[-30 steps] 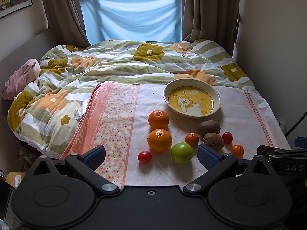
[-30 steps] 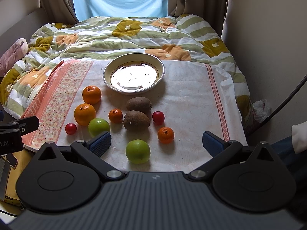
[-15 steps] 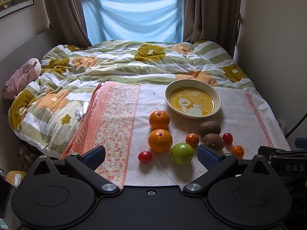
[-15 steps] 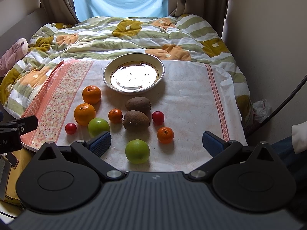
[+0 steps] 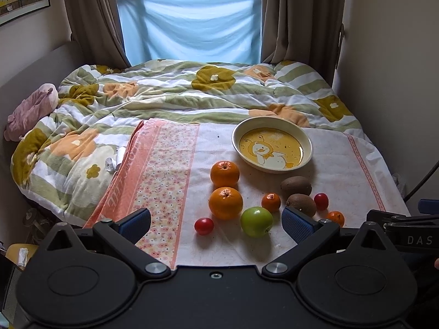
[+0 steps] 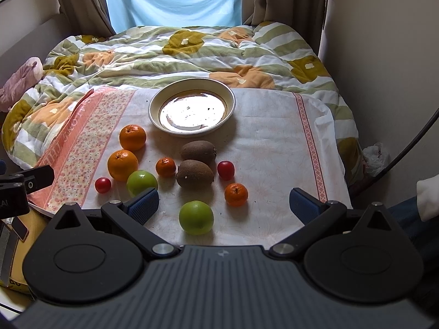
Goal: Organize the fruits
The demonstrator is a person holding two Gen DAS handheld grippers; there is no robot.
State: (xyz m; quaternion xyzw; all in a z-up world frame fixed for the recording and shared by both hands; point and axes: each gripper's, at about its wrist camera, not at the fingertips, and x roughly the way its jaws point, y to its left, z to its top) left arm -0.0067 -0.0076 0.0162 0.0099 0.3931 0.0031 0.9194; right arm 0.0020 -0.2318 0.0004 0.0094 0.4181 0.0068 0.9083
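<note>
left gripper [image 5: 216, 220]: hanging low at the near edge of the white cloth with pink floral border [image 5: 164, 170], blue-padded fingers spread wide, holding nothing.
right gripper [image 6: 223, 201]: also sitting wide apart and empty, the nearest green apple [image 6: 196, 217] lying between its fingers but untouched.
change: almost nothing over the last second; the left view is lifting very slightly, the right view is sitting the same, no fruit is shifting.
fruit: all lying loose on the cloth: two large oranges [image 6: 127, 150], two small mandarins [image 6: 236, 194], two brown kiwis [image 6: 196, 164], two red cherry tomatoes [image 6: 225, 170], a second green apple [image 6: 141, 182].
bowl: cream round bowl with yellow duck print [image 5: 272, 148] sitting behind the fruit, nothing in it.
bedding: green and orange flowered duvet [image 5: 170, 93] lying under the cloth, soft base.
meaning: sorting is not starting yet; both grippers look staged, nearest apple seems the likely first pick.
</note>
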